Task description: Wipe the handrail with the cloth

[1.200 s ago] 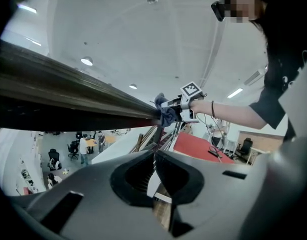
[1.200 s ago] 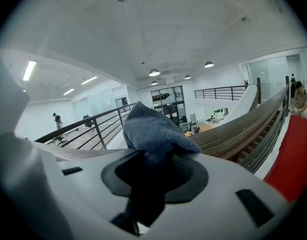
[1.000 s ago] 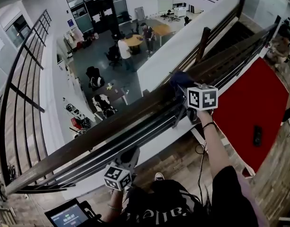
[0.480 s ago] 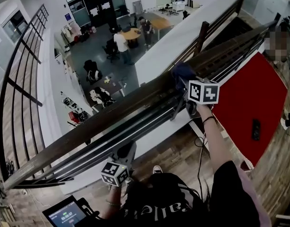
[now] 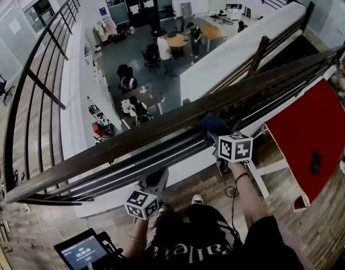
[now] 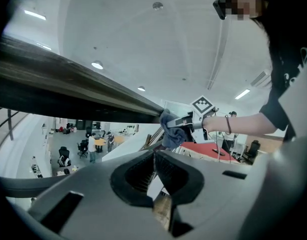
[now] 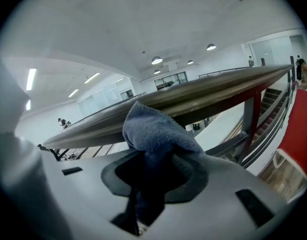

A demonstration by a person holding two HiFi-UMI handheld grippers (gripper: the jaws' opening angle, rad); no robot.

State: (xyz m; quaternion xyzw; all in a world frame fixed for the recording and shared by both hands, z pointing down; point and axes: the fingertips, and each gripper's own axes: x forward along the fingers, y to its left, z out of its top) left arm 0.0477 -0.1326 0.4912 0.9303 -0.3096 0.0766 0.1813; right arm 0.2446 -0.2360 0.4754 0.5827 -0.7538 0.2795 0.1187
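We hold the cloth (image 7: 154, 133) pinched in our right hand-held gripper (image 7: 152, 181). Its jaws are clamped on the lower folds, so a soft wad bulges out ahead of the tips. That suits wiping, since fabric rather than hard plastic meets the wood. From the head view the wad sits on top of the handrail (image 5: 122, 146), a little right of the middle of the stretch we can see. The arm reaches out over the rail from our side.

Our left hand-held gripper (image 5: 152, 183) hangs low and near our body, below the rail. Its jaws are together with nothing between them. We judge it is simply parked out of the way, as one cloth needs only one grip.

The rail is a long, dark wooden beam running from near left to far right. It has a dull sheen on its upper face and thinner bars (image 5: 161, 157) beneath it. We cannot tell from its look which part is already clean.

We stand on a plank floor (image 5: 324, 224) at the edge of a gallery. Beyond the rail the room drops to an open hall where people gather round a round table (image 5: 177, 40). A red panel (image 5: 307, 131) lies to our right, and a small lit screen (image 5: 82, 253) is at near left.
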